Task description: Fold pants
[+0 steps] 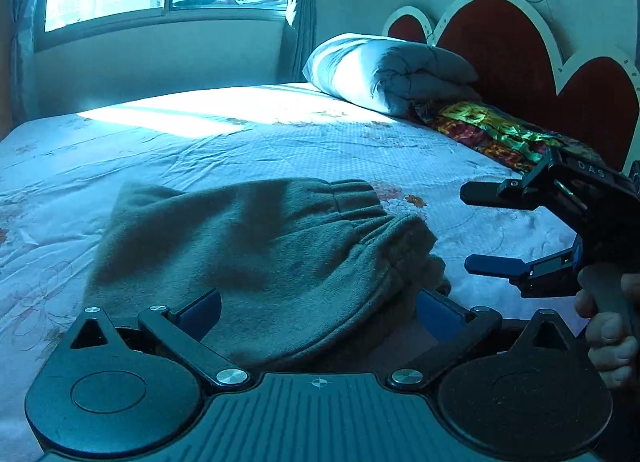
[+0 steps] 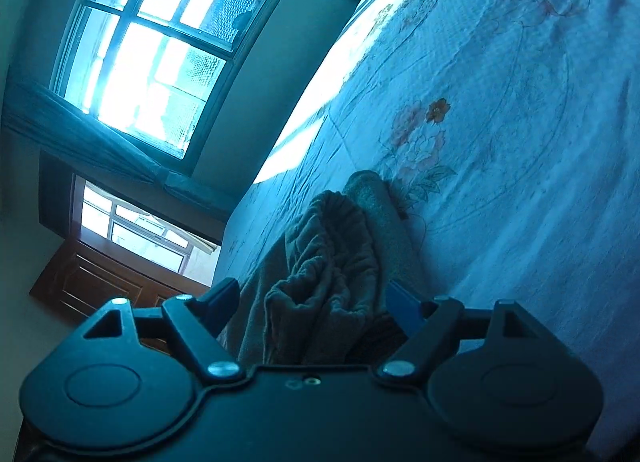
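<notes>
Pants (image 1: 248,254) of thick grey fleece lie folded into a compact bundle on the bed (image 1: 280,142), near the edge closest to me. The nap looks soft and a little fuzzy, with dark shadowed patches across the top layer. At the right end the gathered elastic bands are stacked one over the other, puckered into small ridges, and from the right wrist view they show as a rumpled, bunched mouth of cloth. The far left corner of the bundle sticks up slightly in a rounded point.

My left gripper (image 1: 320,314) has its fingers spread wide, one on each side of the near edge of the fabric; the cloth sits between them but I cannot tell whether the pads touch it. My right gripper (image 1: 476,228) hovers just beside the banded end, jaws parted and clear of the cloth, with my right hand (image 1: 608,326) on its handle.

A rolled grey quilt (image 1: 384,70) and a bright patterned cloth (image 1: 492,134) rest against the red headboard (image 1: 508,46).
</notes>
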Demonstrator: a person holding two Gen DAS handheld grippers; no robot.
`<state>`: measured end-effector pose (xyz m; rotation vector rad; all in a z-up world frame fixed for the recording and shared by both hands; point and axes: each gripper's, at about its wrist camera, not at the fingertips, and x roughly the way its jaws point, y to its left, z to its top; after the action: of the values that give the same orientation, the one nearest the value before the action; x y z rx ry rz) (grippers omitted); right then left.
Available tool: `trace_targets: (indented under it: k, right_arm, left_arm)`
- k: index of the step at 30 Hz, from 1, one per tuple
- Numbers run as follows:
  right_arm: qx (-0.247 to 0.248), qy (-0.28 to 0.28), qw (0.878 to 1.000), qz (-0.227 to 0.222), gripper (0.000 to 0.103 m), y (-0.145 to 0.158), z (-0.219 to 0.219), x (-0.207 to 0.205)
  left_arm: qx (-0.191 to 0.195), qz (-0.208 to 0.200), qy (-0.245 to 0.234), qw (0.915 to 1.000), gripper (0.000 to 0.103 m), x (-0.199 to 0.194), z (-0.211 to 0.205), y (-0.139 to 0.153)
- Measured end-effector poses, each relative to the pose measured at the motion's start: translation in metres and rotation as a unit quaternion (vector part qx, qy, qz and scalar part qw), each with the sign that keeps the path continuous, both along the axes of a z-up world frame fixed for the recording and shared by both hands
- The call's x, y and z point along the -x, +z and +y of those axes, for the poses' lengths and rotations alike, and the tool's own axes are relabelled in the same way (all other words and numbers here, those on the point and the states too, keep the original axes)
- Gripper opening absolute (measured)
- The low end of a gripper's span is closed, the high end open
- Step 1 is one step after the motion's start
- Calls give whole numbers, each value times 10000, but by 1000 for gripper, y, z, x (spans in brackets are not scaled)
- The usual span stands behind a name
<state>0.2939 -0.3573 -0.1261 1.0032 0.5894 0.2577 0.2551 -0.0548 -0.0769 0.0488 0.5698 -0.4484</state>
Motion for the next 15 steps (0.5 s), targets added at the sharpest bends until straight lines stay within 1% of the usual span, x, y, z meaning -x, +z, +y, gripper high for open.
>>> trace_targets:
  k: [1,4,6,9,11,12,13,15]
  right_arm:
    - [-52,91,9999,79,75,-2,6,-2]
    - [-74,265,9995,179,75,-3,21,-3]
    - [-32,321,9992,219,75,-2,29,-7]
    - [119,435,9977,510,71,1,41,-20]
    - [489,484,9948,752,68,5,52,-32]
    - [711,517,9924,864,54,7,58,-38]
    - [922,542,9905,859,36,9,64,-41]
    - [1124,633,9902,543,30,19,72,-42]
  left_arm:
    - [47,-26,110,9999,103,5,13,1]
    - [-2,-5,458,9989,103,16,51,-2]
    - [-199,76,616,9979,103,19,71,-9]
    - [-567,274,709,9955,103,17,87,-22]
    - [-646,404,725,9945,103,15,95,-32]
    - [-669,430,766,9939,103,14,96,-36]
    - [-670,443,766,9938,103,11,97,-39]
    - [-654,507,819,9932,103,4,98,-44]
